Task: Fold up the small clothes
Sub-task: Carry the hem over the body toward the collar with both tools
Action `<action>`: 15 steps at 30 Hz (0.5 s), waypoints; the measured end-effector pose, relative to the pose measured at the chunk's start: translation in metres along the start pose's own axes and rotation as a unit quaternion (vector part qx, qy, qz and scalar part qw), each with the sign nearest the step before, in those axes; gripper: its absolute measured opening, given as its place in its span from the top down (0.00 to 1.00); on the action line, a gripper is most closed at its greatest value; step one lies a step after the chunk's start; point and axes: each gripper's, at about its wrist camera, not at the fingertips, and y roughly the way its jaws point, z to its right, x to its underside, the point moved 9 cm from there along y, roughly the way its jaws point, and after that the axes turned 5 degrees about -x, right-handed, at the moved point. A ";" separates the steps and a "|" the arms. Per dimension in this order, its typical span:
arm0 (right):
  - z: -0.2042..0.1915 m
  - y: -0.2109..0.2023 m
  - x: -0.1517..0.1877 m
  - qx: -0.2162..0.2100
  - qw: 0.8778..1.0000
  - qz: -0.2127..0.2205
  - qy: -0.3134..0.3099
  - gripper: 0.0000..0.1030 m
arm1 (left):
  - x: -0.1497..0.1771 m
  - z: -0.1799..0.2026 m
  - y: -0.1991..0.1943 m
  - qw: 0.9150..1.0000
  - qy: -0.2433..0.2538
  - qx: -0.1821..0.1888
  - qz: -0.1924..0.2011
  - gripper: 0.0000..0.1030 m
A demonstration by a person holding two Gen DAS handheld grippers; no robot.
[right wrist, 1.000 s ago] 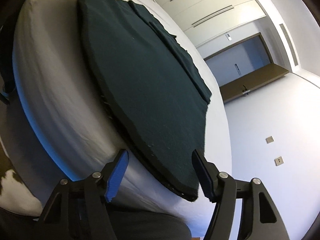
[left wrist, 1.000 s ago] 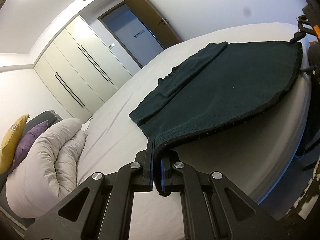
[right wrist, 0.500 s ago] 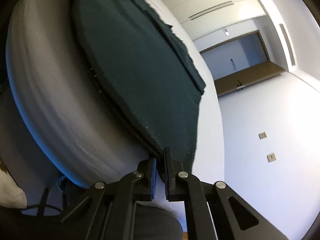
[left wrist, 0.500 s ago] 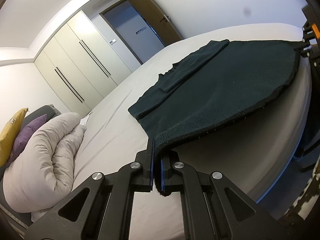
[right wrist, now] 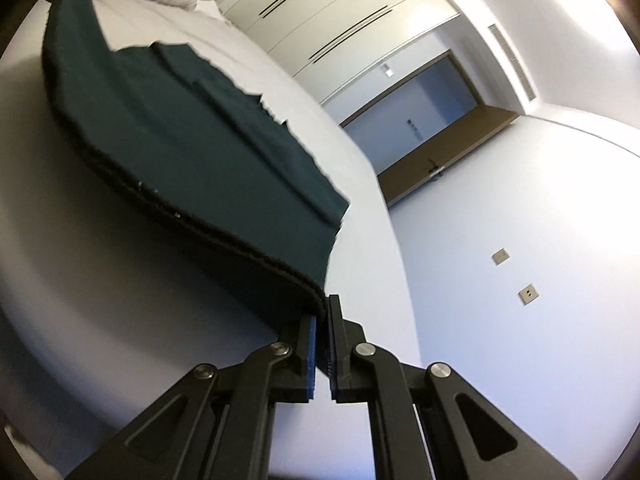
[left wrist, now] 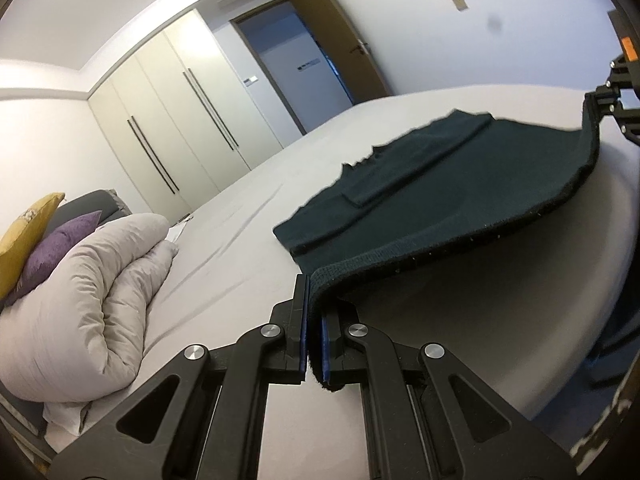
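Observation:
A dark green knitted sweater (left wrist: 448,184) lies on the white bed (left wrist: 248,264), its sleeves folded in over its body. My left gripper (left wrist: 314,308) is shut on the near left corner of its ribbed hem. My right gripper (right wrist: 322,320) is shut on the opposite hem corner; it also shows at the right edge of the left wrist view as the right gripper (left wrist: 604,104). Both corners are raised off the mattress, and the hem (right wrist: 160,200) sags in a curve between them. The sweater's far part (right wrist: 224,96) still rests flat on the bed.
A rolled grey duvet (left wrist: 92,300) with purple and yellow cushions (left wrist: 36,240) lies at the bed's head. Pale wardrobes (left wrist: 172,128) and an open brown door (left wrist: 336,36) stand beyond the bed. The rounded bed edge (left wrist: 540,340) drops to the floor at the right.
My right gripper's jaws closed on the hem corner, then lifted it. My left gripper also rose slightly with its corner. The hem now hangs higher above the mattress.

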 end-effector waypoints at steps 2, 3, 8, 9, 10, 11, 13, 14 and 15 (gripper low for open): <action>0.008 0.005 -0.014 0.006 1.000 0.011 0.001 0.96 | -0.012 -0.009 0.008 1.000 -0.012 -0.005 0.004 0.96; 0.013 0.009 -0.022 0.009 1.000 0.017 0.002 0.96 | -0.020 -0.014 0.013 1.000 -0.020 -0.008 0.007 0.96; 0.036 0.033 -0.064 0.018 0.999 0.046 0.002 0.96 | -0.053 -0.039 0.050 0.999 -0.042 -0.014 0.008 0.96; 0.040 0.041 -0.073 0.018 0.999 0.050 0.001 0.96 | -0.060 -0.043 0.061 0.999 -0.047 -0.012 0.005 0.96; 0.045 0.050 -0.081 0.019 0.998 0.053 0.002 0.96 | -0.066 -0.048 0.073 0.999 -0.052 -0.010 0.002 0.96; 0.050 0.060 -0.088 0.018 0.998 0.054 0.003 0.96 | -0.072 -0.052 0.086 0.998 -0.058 -0.009 -0.002 0.96; 0.059 0.081 -0.104 0.014 0.998 0.053 0.005 0.96 | -0.085 -0.061 0.112 0.997 -0.074 -0.004 -0.012 0.96; 0.064 0.095 -0.113 0.013 0.998 0.053 0.007 0.96 | -0.090 -0.063 0.123 0.997 -0.077 -0.003 -0.015 0.96; 0.067 0.105 -0.119 0.011 0.999 0.051 0.009 0.96 | -0.096 -0.065 0.138 0.997 -0.079 -0.002 -0.021 0.96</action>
